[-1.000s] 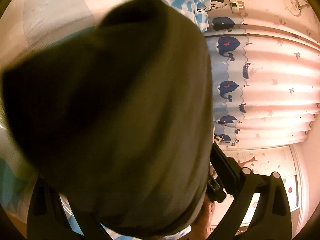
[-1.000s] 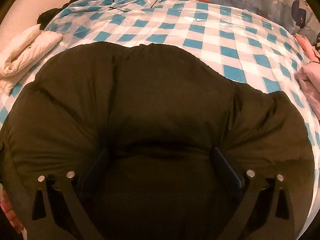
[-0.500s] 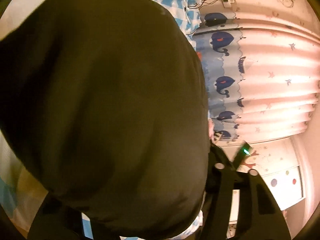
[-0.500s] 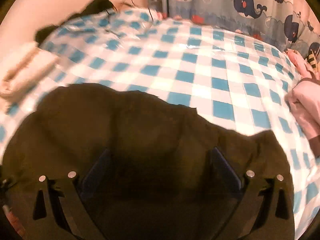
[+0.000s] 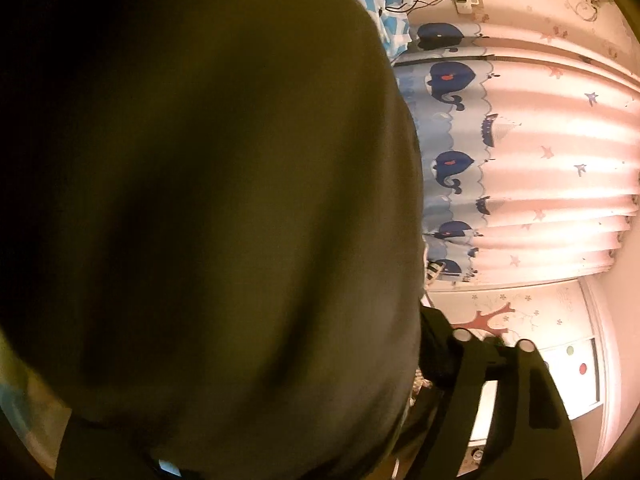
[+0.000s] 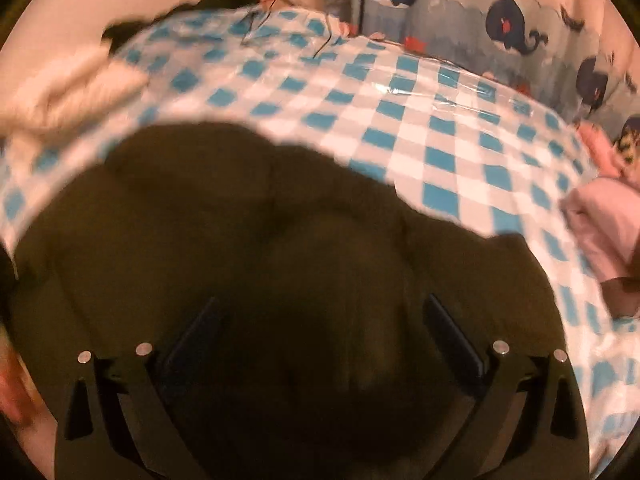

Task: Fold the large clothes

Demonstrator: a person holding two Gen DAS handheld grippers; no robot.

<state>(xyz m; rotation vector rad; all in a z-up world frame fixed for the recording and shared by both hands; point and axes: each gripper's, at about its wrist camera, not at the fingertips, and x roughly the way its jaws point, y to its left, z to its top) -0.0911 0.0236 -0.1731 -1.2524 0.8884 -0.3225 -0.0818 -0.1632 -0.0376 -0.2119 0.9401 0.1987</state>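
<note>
Light: warm, dim, orange cast in both views.
Glare: shiny streaks on the checked bed cover [image 6: 400, 92].
Blur: right view smeared, worst at left.
Shadow: dark garment [image 5: 200, 220] nearly black, upper left.
Edges: fisheye bending, black corners.

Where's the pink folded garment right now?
In the right wrist view, the pink garment lies at the right edge of the checked bedcover, beyond the dark jacket and below the whale curtain.

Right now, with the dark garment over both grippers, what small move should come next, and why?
Probably lower the dark garment onto the bare checkered sheet ahead. It fills the left wrist view and bunches between the right gripper's fingers, so it looks lifted, not flat.
</note>
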